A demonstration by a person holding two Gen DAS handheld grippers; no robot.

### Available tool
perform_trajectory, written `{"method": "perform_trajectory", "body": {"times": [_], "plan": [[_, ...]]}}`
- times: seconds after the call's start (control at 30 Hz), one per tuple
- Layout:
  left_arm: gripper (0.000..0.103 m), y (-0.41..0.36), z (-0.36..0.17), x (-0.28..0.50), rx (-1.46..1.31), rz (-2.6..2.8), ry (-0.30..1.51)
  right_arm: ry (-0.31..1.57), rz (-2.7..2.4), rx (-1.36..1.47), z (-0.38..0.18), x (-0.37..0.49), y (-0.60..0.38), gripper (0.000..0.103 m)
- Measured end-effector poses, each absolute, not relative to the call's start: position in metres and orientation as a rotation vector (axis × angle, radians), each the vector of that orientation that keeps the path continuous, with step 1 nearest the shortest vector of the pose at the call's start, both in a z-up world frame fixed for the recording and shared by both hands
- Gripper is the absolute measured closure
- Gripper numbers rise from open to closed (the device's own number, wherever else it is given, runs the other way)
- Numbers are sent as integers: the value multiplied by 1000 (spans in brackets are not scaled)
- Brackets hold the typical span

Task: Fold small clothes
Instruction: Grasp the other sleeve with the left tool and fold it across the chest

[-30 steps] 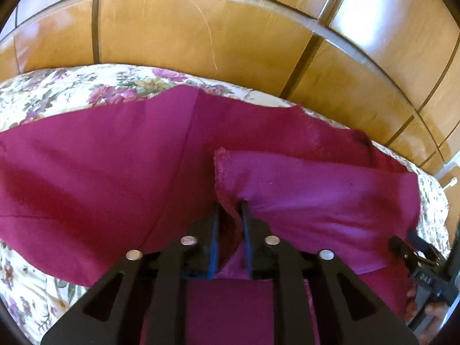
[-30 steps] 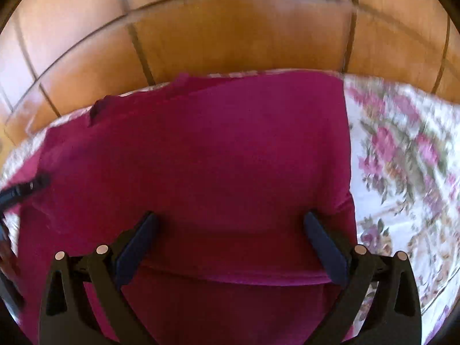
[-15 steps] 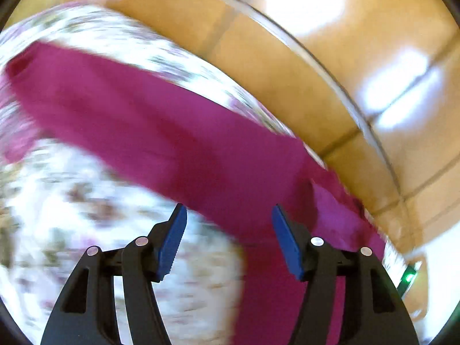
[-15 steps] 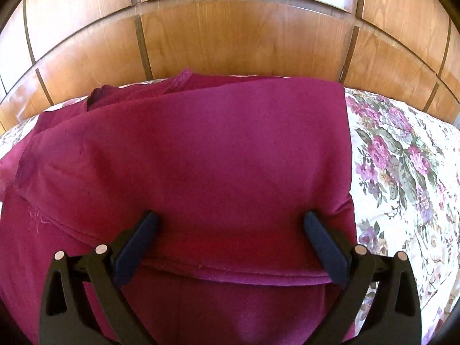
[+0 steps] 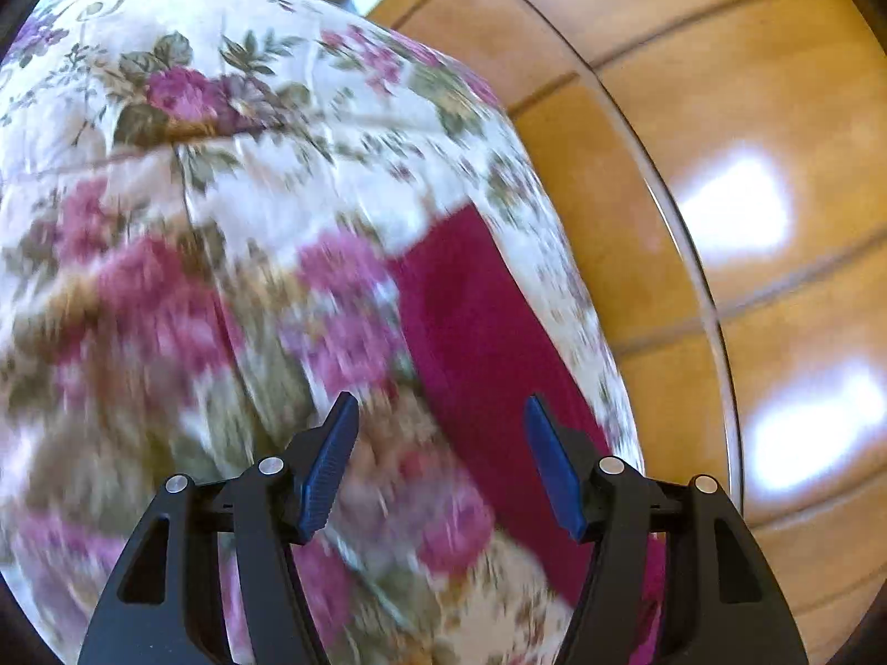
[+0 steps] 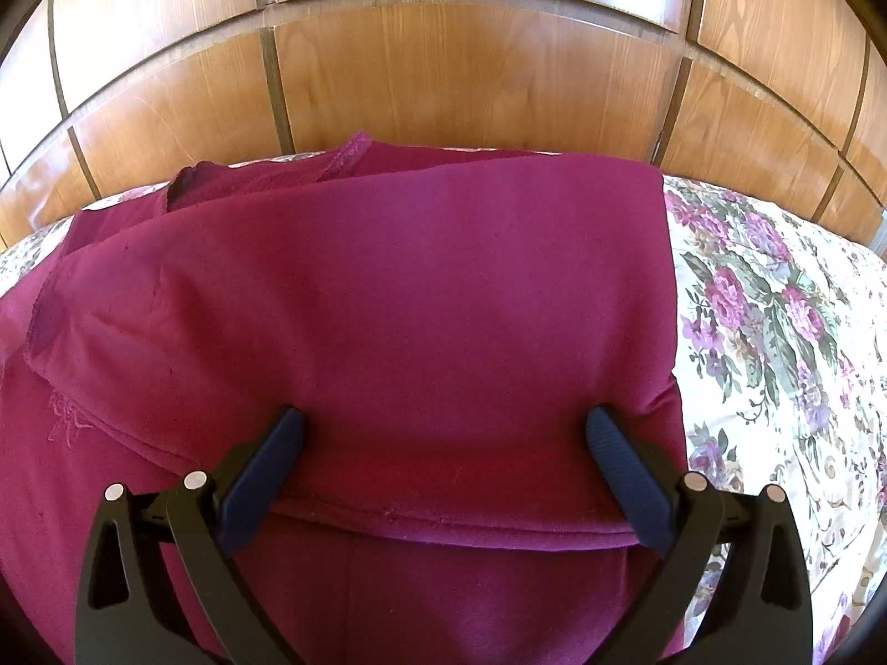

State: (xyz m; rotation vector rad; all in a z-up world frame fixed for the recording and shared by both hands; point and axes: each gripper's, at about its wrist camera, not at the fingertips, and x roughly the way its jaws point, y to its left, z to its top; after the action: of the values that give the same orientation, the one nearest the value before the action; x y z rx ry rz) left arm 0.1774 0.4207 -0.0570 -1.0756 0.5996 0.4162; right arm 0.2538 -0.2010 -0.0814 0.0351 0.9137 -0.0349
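A dark red garment [image 6: 388, 305] lies folded over itself on a flowered bedspread [image 6: 776, 332]. Its doubled hem runs across the near side, and a loose sleeve edge sticks out at the far left. My right gripper [image 6: 443, 438] is open wide just above the near fold, with its pads clear of the cloth. In the blurred left wrist view only a narrow strip of the garment [image 5: 477, 343] shows, off to the right. My left gripper [image 5: 438, 438] is open over the bedspread [image 5: 222, 166] with nothing between its fingers.
A wooden panelled headboard [image 6: 443, 55] rises right behind the far edge of the garment. In the left wrist view the same wood [image 5: 748, 221] curves along the right side. Bare flowered bedspread stretches to the right of the garment.
My left gripper let go of the garment's fold, opened, and swung left across the bed while rolling, leaving most of the cloth out of its view. The right gripper stayed put.
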Motion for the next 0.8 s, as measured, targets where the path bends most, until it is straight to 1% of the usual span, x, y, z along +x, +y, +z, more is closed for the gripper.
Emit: {"method": "perform_trajectory", "body": {"times": [0.13,0.2,0.23,0.27,0.3,0.4,0.47,0.6,0.63,0.8], "plan": [[44,436,-59,192,-1070,442,618,912,-38,31,-81,254,-200,2],[67,438,-58,202,-1023,451,641,912,-39,28,-81,255,-200,2],[74,442,-59,212,-981,462,669,911,-41,26,-81,255,-199,2],[88,445,-60,219,-948,479,691,911,-41,24,-81,255,-199,2],[92,444,-59,223,-928,486,703,911,-41,23,-81,256,-199,2],[92,433,-48,231,-907,429,682,911,-42,22,-82,256,-199,2],[92,403,-27,234,-851,334,648,910,-44,20,-82,256,-199,2],[92,331,7,241,-736,147,602,909,-46,16,-81,256,-200,2],[92,303,14,243,-704,86,592,909,-46,16,-81,255,-200,2],[92,188,16,261,-574,-136,651,906,-44,19,-81,256,-202,2]]}}
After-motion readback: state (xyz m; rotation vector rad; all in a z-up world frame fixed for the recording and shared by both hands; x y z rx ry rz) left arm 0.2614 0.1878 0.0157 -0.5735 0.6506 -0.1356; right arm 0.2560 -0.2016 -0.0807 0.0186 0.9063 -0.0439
